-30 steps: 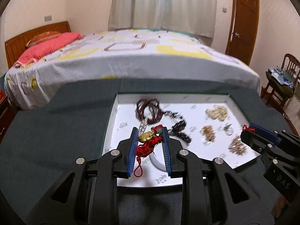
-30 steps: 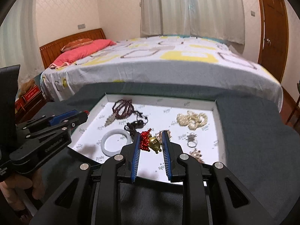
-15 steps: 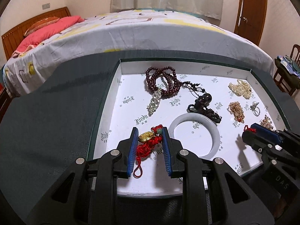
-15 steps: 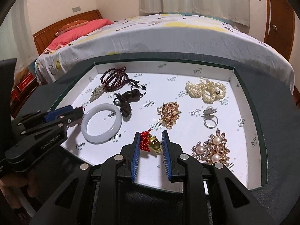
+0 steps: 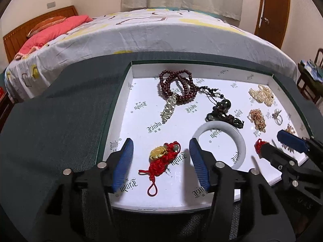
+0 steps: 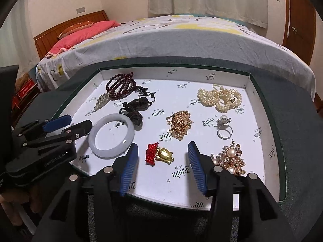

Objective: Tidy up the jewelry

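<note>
Both grippers, left gripper (image 5: 161,162) and right gripper (image 6: 163,161), gape empty over charms near the tray (image 6: 279,145) front edge

Both wrist cameras look down closely across the white tray (image 5: 129,80) (image 6: 260,104) toward the bed (image 5: 161,34), sharing its interior.

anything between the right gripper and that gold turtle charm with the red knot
Nothing visible. The turtle charm lies flat on the tray floor in the gap between the right gripper's open fingers; the jade bangle sits off to its left.
</note>
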{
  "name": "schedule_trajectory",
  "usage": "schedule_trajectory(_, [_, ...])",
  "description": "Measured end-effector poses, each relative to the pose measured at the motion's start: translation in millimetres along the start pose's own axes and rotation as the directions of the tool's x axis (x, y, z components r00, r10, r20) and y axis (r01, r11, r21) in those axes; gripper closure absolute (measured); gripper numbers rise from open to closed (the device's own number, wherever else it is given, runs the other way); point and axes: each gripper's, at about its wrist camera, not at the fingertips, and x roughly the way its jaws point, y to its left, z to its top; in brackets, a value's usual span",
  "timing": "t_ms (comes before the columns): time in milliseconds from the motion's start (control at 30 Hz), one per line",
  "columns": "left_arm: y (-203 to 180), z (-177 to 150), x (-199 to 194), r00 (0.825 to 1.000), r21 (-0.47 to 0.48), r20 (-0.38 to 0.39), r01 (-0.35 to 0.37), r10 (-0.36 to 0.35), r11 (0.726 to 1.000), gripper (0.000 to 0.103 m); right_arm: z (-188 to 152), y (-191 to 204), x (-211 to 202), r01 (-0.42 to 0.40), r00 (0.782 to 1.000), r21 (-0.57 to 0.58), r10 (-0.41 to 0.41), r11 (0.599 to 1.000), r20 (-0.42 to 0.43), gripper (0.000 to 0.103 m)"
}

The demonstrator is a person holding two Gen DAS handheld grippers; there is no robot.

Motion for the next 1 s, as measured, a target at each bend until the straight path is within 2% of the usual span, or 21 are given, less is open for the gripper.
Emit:
schedule_trajectory(167, [-2,-1,-3,1.000,0.010,0.005,-0.005,0.005,1.000,0.040,-1,-1,-3,0.003,1.000,0.008,-0.003,1.000,0.003,0.051])
schedule_trajectory(267, [-3,-2,-7,1.000,0.008,0.010,-0.005,0.005,1.000,0.034,-2,-2,-7,0.009,1.000,0.011,-0.009,1.000,0.012,0.043])
schedule_trajectory(400, [-3,-3,-18,1.000,0.005,0.020,-0.012,0.012,1.000,0.028,-3,-4,-18,0.013,1.000,0.020,-0.013,1.000,0.026,0.038])
schedule_trajectory(667, [-9,-18,-72,0.996,0.007,0.078,-0.044,0.043,0.999,0.021,-18,-13,-64,0.035,0.997,0.049,-0.038,0.998,0.060,0.029])
schedule_trajectory(733, [-11,-24,-89,0.994,0.007,0.097,-0.059,0.059,0.998,0.016,-23,-15,-77,0.044,0.997,0.053,-0.047,0.998,0.067,0.028])
schedule_trajectory(1000, [-14,-50,-153,0.986,-0.005,0.147,-0.073,0.073,0.997,0.014,-45,-22,-142,0.063,0.990,0.071,-0.071,0.996,0.119,0.025])
